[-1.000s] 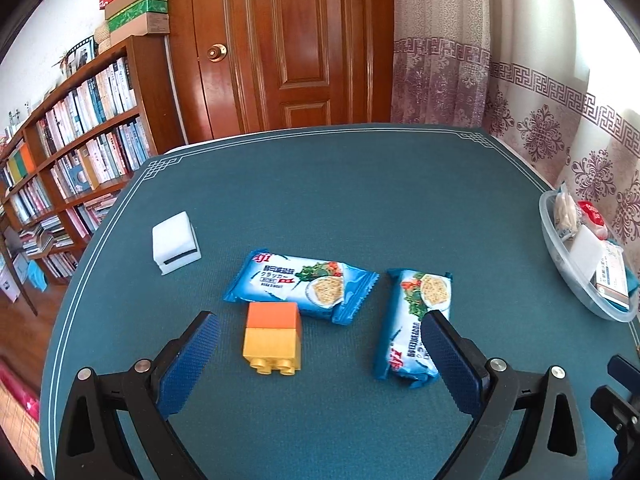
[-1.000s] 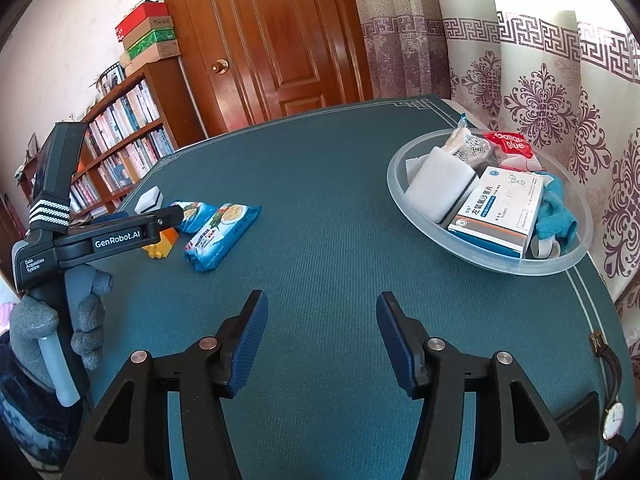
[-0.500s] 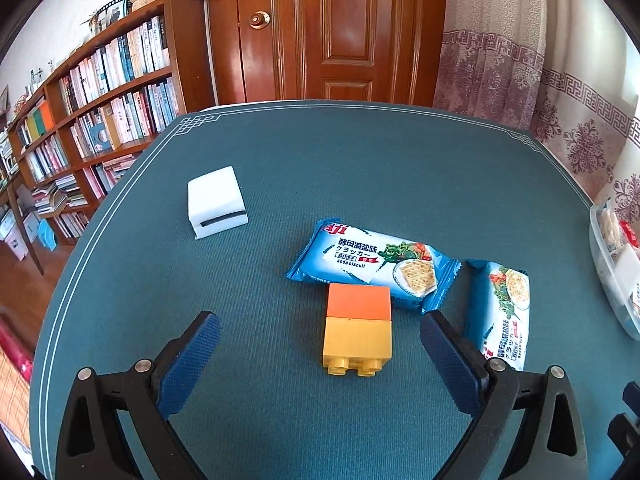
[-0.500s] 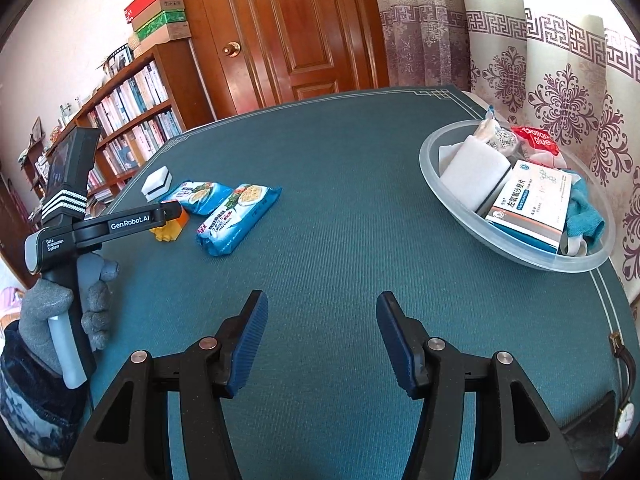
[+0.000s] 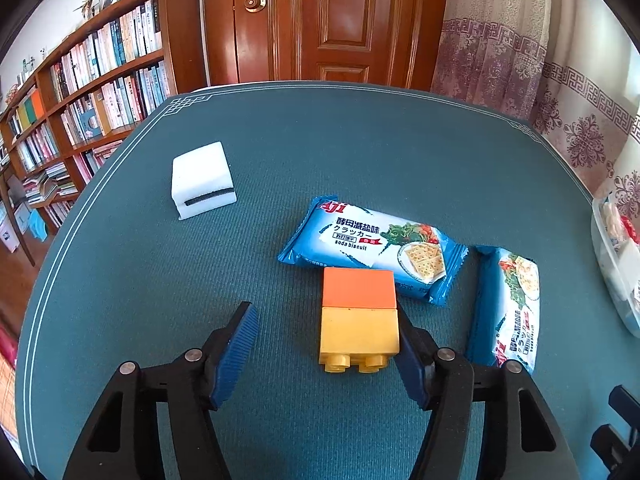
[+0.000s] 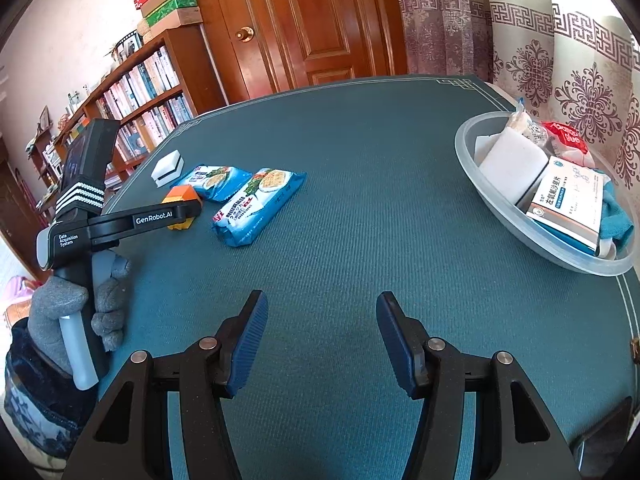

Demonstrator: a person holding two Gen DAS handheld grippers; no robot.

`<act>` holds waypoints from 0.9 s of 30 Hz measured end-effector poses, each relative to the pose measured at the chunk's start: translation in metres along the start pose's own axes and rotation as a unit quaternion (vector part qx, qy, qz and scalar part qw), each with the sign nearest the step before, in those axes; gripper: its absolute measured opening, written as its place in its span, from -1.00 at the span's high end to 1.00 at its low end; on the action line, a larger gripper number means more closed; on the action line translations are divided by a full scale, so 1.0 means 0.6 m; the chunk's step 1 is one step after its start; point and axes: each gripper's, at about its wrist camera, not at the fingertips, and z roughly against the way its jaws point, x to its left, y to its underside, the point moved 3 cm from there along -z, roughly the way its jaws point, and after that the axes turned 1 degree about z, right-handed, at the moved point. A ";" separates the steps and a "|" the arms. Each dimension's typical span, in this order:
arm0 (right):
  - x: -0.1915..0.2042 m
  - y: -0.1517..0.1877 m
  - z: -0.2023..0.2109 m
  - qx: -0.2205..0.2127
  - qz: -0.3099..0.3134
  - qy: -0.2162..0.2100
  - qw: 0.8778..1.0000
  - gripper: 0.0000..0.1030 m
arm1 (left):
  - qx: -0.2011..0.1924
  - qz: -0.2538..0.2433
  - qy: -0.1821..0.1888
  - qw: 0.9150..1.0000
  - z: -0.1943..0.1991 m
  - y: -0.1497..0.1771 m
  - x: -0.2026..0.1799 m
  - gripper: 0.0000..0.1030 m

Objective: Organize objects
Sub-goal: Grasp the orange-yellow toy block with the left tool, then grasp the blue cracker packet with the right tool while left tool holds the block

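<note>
An orange-and-yellow toy block lies on the green table between the fingers of my left gripper. The right finger touches the block's side; the left finger stands well apart, so the gripper is open. Two blue soda biscuit packets lie beyond it and to its right. A white sponge sits at the far left. My right gripper is open and empty over bare table. In the right wrist view the block shows beside the left gripper.
A clear plastic bowl at the table's right edge holds a white sponge, a medicine box, a blue cloth and snack packets. A bookshelf and a wooden door stand behind the table.
My left gripper has moved forward and right onto the toy block, and its jaws have narrowed around it. The right gripper has drifted slightly and stays open.
</note>
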 end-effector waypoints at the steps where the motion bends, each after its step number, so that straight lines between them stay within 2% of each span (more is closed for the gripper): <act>1: 0.003 -0.001 -0.002 0.001 0.002 -0.001 1.000 -0.13 | -0.001 -0.003 0.000 1.000 0.001 0.000 -0.002 -0.20; 2: 0.006 -0.002 -0.005 0.003 0.003 -0.003 1.000 -0.13 | -0.002 -0.005 0.001 1.000 0.001 0.001 -0.003 -0.17; 7: 0.017 -0.008 -0.020 0.012 0.004 -0.010 1.000 -0.13 | -0.008 -0.005 0.007 1.000 0.004 0.002 -0.002 0.27; 9: 0.021 -0.013 -0.027 0.016 0.002 -0.014 1.000 -0.13 | -0.009 0.001 0.012 1.000 0.005 0.002 0.003 0.35; 22: 0.061 -0.082 -0.089 0.016 -0.002 -0.026 1.000 -0.13 | -0.022 0.025 0.028 0.999 0.021 0.004 0.015 0.35; 27: 0.079 -0.103 -0.123 0.025 0.003 -0.029 0.999 -0.15 | -0.031 0.026 0.021 0.999 0.027 0.004 0.012 0.35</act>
